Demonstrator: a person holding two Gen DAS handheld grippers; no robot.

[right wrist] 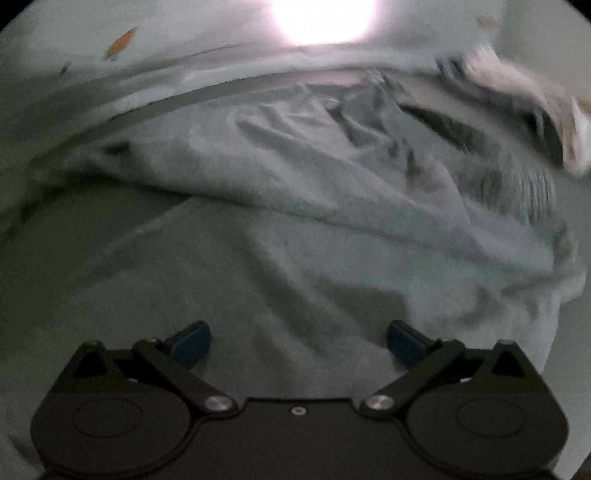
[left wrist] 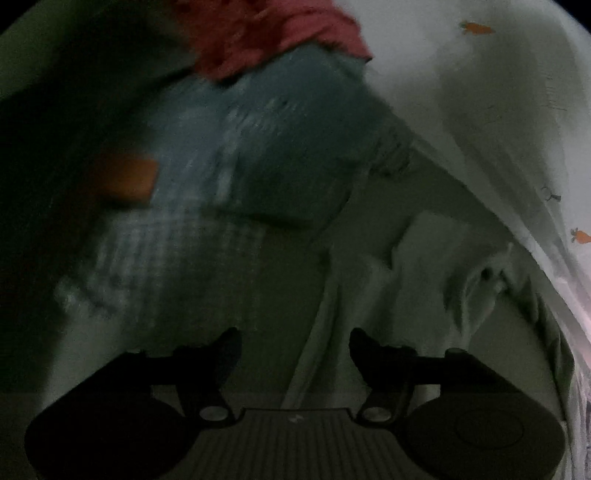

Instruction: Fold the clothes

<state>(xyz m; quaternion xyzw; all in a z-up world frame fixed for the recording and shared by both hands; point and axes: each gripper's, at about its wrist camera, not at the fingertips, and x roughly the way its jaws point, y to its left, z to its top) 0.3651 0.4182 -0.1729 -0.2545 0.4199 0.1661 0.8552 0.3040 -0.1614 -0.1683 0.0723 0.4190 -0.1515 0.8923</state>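
A fuzzy, pale grey garment (right wrist: 332,206) is seen rumpled in soft ridges on a carrot-printed sheet (left wrist: 498,92), just ahead of the right gripper (right wrist: 299,343), its blue-padded fingers spread empty, while the left gripper (left wrist: 295,350) is held open near faded blue jeans (left wrist: 280,147) under red cloth (left wrist: 266,33).

- A soft, fuzzy, matt cloth is seen in the pale towel (right wrist: 332,206), which is rumpled into folds.
- Faded blue denim is shown by the jeans (left wrist: 273,155), with a worn, rough-looking weave.
- The red garment (left wrist: 266,33) is seen as matt cloth.
- Thin, smooth fabric printed with small orange figures is shown by the sheet (left wrist: 480,92).
- The right gripper (right wrist: 299,341) is made of matt black plastic with shiny metal pivot screws and blue finger pads (right wrist: 192,345).
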